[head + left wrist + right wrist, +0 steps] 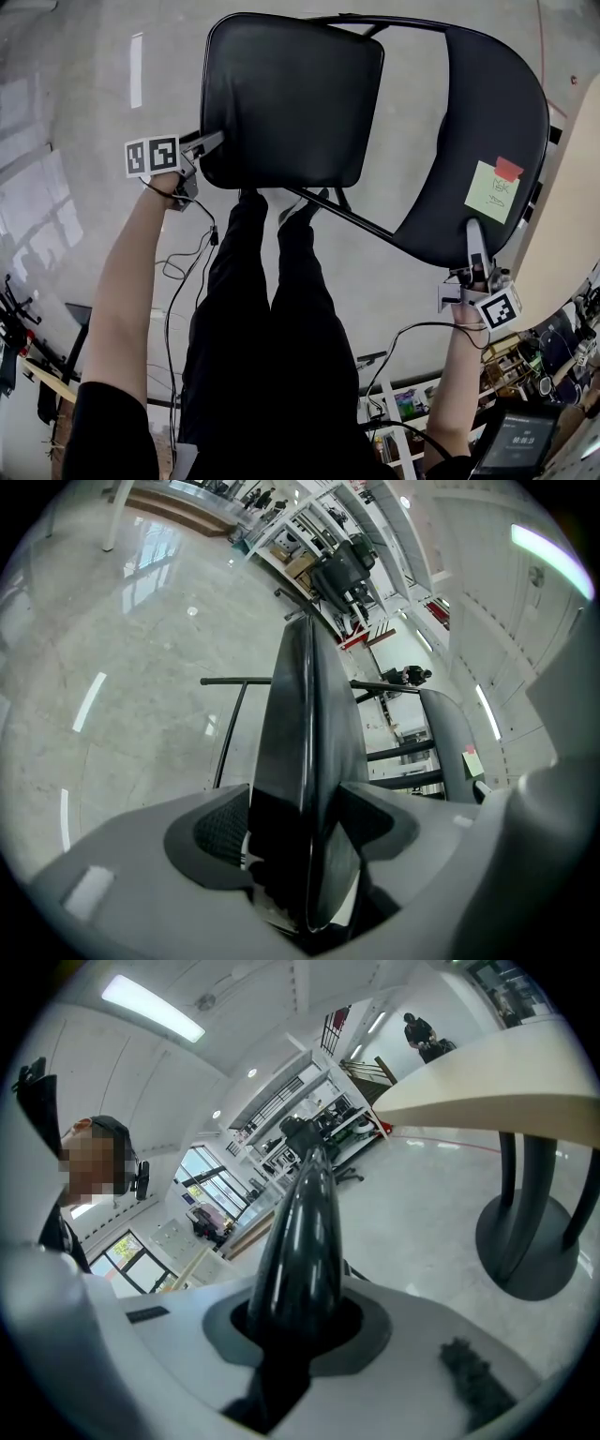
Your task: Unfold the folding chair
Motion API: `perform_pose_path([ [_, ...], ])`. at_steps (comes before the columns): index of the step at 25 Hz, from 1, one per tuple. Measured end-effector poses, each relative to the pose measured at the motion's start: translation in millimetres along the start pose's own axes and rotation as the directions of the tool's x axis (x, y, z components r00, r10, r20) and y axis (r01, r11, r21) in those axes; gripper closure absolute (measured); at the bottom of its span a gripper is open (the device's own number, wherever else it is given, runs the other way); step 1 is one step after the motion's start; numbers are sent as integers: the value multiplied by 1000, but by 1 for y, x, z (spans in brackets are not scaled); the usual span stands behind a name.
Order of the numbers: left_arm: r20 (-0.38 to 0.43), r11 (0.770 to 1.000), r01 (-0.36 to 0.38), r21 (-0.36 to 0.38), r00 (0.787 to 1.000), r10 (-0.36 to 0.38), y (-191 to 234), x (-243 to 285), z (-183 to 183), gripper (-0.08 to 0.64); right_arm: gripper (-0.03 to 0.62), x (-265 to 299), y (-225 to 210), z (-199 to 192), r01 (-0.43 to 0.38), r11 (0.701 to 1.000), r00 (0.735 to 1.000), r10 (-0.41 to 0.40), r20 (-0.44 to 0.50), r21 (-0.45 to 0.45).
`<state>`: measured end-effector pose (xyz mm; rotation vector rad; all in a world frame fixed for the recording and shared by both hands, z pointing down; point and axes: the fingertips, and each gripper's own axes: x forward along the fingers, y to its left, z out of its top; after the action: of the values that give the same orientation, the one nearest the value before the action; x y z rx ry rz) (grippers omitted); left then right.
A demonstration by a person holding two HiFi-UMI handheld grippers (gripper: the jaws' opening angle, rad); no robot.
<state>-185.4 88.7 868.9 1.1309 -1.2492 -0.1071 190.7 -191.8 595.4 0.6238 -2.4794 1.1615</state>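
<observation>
Polished grey concrete floor fills the scene, seen from above. Over it is a black folding chair, in front of a standing person whose black-trousered legs run down the middle of the head view. The padded seat lies toward the upper left and the curved backrest toward the right. The two are spread apart at an angle and joined by thin black frame tubes.

A bare left arm reaches up to the left gripper, which sits at the seat's near left edge. In the left gripper view its fingers are closed on that edge, the dark slab of the seat standing upright between them.

The right arm reaches to the right gripper at the backrest's lower rim. In the right gripper view its fingers clamp the glossy black rim of the backrest.

Each gripper carries a cube with square markers. Black cables trail from both grippers. A small yellow-green sticky note with a red tab sits on the backrest just above the right gripper
</observation>
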Motion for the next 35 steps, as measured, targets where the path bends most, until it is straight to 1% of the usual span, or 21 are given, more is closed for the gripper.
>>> perform_pose_path([
  [16, 13, 1000, 0, -7, 1000, 0, 3, 1, -1, 259, 528, 3, 6, 2, -15, 1000, 1000, 15, -3, -10],
  [19, 20, 1000, -9, -8, 1000, 9, 5, 0, -1, 258, 528, 5, 9, 1, -19, 1000, 1000, 19, -1, -11],
  [21, 21, 999, -42, -3, 999, 42, 6, 1, 0, 253, 526, 5, 10, 1, -19, 1000, 1000, 19, -2, -14],
  [24, 11, 989, -147, 29, 989, 147, 5, 3, -2, 264, 523, 3, 12, 2, -11, 1000, 1000, 11, -4, -8],
  [27, -12, 961, -260, 92, 965, 262, 27, -7, -3, 288, 522, 19, 27, -15, -3, 1000, 1000, 4, -6, 11],
  [29, -20, 940, -311, 142, 948, 317, 49, -18, 1, 301, 520, 37, 44, -32, 2, 1000, 1000, -2, -6, 10],
  [30, -20, 932, -327, 158, 942, 334, 52, -21, 4, 301, 520, 42, 48, -36, 6, 1000, 1000, -6, -5, 7],
  [32, -2, 923, -347, 166, 936, 352, 46, -23, 9, 301, 518, 44, 51, -38, 13, 1000, 1000, -13, -6, 5],
  [35, 52, 922, -357, 149, 934, 353, 23, -30, 14, 311, 515, 41, 52, -37, 21, 1000, 1000, -21, -14, 0],
])
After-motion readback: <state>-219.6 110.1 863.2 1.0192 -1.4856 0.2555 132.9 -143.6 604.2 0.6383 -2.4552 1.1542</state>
